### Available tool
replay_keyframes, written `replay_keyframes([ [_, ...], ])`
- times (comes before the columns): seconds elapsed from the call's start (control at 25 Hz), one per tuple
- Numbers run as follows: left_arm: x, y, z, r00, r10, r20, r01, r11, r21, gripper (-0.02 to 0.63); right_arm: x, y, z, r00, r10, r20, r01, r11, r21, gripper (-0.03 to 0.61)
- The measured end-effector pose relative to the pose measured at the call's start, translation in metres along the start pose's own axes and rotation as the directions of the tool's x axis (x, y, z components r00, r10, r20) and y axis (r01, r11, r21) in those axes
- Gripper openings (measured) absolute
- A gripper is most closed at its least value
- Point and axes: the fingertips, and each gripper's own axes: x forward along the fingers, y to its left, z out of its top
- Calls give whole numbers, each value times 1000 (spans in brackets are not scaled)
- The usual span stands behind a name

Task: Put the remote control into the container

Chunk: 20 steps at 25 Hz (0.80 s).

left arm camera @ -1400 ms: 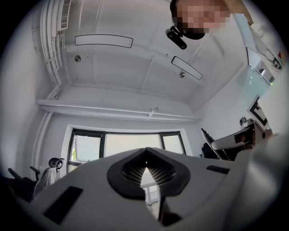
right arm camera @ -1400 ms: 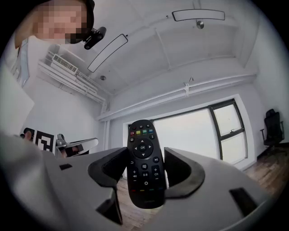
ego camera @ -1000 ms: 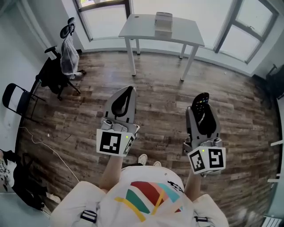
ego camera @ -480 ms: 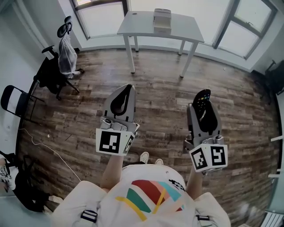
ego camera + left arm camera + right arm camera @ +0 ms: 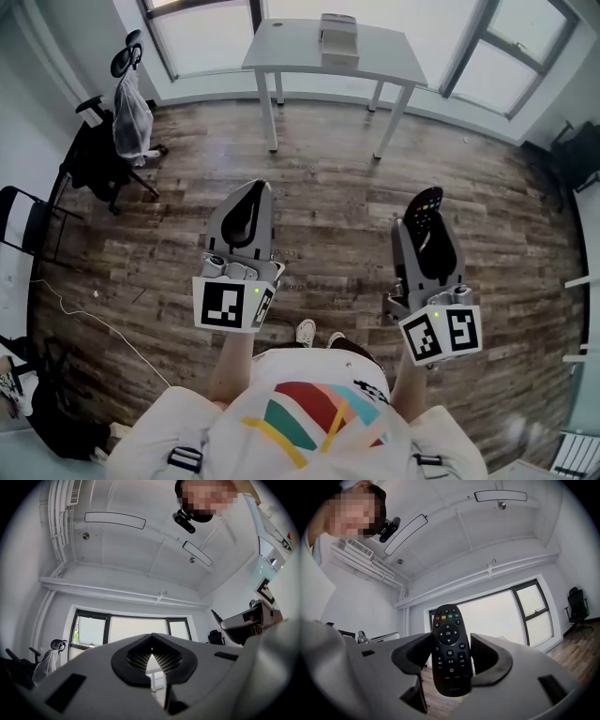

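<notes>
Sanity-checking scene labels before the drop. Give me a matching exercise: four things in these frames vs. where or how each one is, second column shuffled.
1 remote control
2 left gripper
3 container
4 office chair

A on the white table
B jaws together, empty
C clamped in the right gripper
D on the floor beside the window

Pairs: 1-C, 2-B, 3-A, 4-D

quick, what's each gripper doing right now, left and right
Left gripper: closed, nothing between its jaws.
Right gripper: closed on the remote control.
</notes>
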Motion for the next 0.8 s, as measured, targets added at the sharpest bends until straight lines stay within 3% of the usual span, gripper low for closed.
replay_keyframes([
  [0.56,15,22,-13,1000,-12,-1,12,999,-48,5,10,-3,-6,997,-74,-23,74,997,-26,259],
  [0.8,36,27,-32,999,16,-30,-16,1000,4,5,42,-27,-23,998,-47,-36,47,999,-1,259],
])
